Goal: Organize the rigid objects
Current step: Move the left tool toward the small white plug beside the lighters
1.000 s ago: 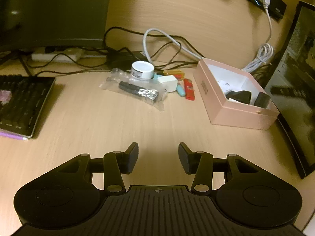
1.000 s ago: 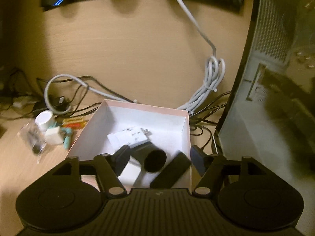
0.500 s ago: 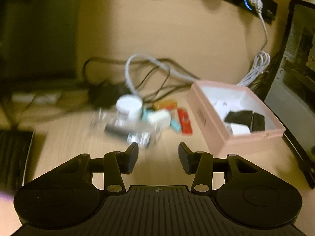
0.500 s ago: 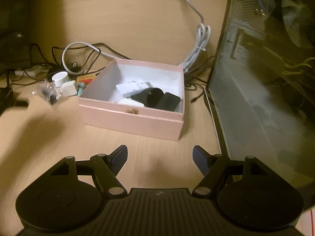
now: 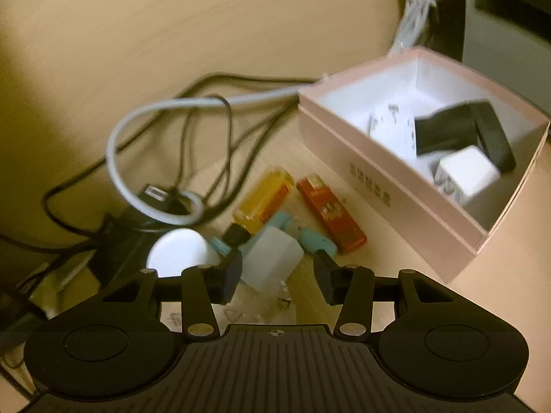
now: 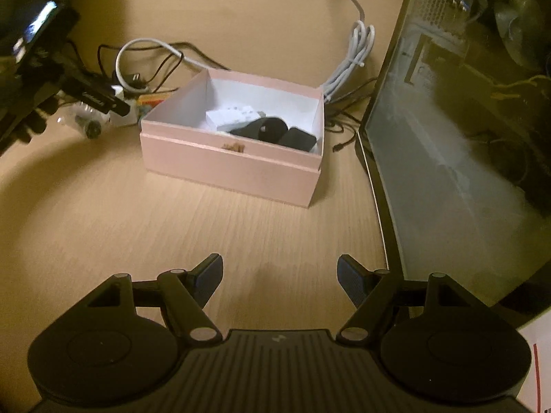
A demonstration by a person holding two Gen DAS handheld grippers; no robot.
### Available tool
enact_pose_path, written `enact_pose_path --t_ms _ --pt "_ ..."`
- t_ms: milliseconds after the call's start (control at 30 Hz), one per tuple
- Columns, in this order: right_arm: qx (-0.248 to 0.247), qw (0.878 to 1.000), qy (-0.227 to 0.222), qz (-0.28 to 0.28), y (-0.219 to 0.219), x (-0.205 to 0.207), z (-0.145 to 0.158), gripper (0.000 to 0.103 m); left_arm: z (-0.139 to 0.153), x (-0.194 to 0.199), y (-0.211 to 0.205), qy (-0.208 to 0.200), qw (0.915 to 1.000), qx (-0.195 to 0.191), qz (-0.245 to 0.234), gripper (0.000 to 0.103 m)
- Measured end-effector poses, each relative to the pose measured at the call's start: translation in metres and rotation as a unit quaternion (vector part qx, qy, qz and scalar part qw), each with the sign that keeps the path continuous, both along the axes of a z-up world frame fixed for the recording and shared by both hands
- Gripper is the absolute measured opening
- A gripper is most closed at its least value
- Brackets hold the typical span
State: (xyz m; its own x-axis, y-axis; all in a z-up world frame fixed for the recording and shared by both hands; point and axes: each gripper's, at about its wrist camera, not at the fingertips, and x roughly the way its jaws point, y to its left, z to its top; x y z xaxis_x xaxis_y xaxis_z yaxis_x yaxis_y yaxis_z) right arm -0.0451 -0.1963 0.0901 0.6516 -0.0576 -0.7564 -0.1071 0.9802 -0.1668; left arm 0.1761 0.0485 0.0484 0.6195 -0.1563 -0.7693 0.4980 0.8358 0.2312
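Loose small things lie left of the pink box (image 5: 378,186): a white cube charger (image 5: 272,258), a red lighter (image 5: 330,213), a yellow lighter (image 5: 265,199), a teal piece (image 5: 315,241) and a round white jar (image 5: 179,253). My left gripper (image 5: 278,272) hovers right at the charger, its jaws opening on either side of it, pads not pressing. In the box lie a white adapter (image 5: 465,172), a white plug (image 5: 392,130) and black pieces (image 5: 461,130). My right gripper (image 6: 279,275) stands open over bare table, short of the pink box (image 6: 230,165).
Black and grey cables (image 5: 165,137) tangle behind the small things. A crumpled plastic bag (image 6: 86,120) lies under the left gripper. A glass-sided computer case (image 6: 465,137) walls the right side. A coiled white cable (image 6: 354,55) hangs behind the box.
My left gripper has swung in over the small things, rolled, and its jaws have widened a little. The right gripper has drawn back from over the box to the bare table.
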Motion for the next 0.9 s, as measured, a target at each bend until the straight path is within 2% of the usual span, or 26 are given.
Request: enact_pose_path --t_ms 100,267,300,333,433,567,667,700,733,767,900 --pt "-0.002 1.0 0.007 -0.007 -0.004 -0.003 -0.006 0.074 -0.003 0.003 -0.001 -0.001 1.0 0.002 0.001 0.054" --pt "0.012 0.999 0.018 -0.026 -0.013 -0.003 -0.01 0.074 -0.002 -0.003 -0.011 0.003 1.0 0.001 -0.008 0.041" --pt "0.012 0.999 0.018 -0.028 -0.014 -0.002 -0.01 0.074 -0.002 -0.007 -0.013 0.002 0.9999 0.003 -0.015 0.034" --pt "0.012 0.999 0.018 -0.028 -0.014 -0.002 -0.011 0.074 -0.002 -0.013 -0.015 -0.002 0.9998 0.006 -0.02 0.032" --pt "0.013 0.999 0.019 -0.027 -0.013 -0.002 -0.012 0.074 -0.006 -0.019 -0.02 -0.014 0.9996 0.016 -0.021 0.031" --pt "0.015 0.999 0.024 -0.024 -0.009 -0.003 -0.015 0.074 -0.012 -0.016 -0.02 -0.018 0.9991 0.026 0.029 0.033" --pt "0.015 0.999 0.024 -0.018 -0.005 -0.007 -0.015 0.074 -0.011 -0.019 -0.012 -0.006 0.9987 -0.001 0.05 0.032" --pt "0.015 0.999 0.024 -0.016 -0.005 -0.008 -0.015 0.074 -0.01 -0.022 -0.008 0.001 0.9985 -0.014 0.053 0.029" --pt "0.015 0.999 0.024 -0.015 -0.004 -0.009 -0.015 0.074 -0.01 -0.026 -0.005 0.01 0.998 -0.029 0.055 0.018" --pt "0.016 0.999 0.024 -0.015 -0.004 -0.01 -0.015 0.074 -0.01 -0.033 -0.001 0.025 0.997 -0.048 0.055 0.012" --pt "0.021 0.999 0.028 -0.021 -0.005 -0.013 -0.016 0.074 -0.016 -0.068 0.004 0.055 0.9935 -0.084 0.053 0.012"
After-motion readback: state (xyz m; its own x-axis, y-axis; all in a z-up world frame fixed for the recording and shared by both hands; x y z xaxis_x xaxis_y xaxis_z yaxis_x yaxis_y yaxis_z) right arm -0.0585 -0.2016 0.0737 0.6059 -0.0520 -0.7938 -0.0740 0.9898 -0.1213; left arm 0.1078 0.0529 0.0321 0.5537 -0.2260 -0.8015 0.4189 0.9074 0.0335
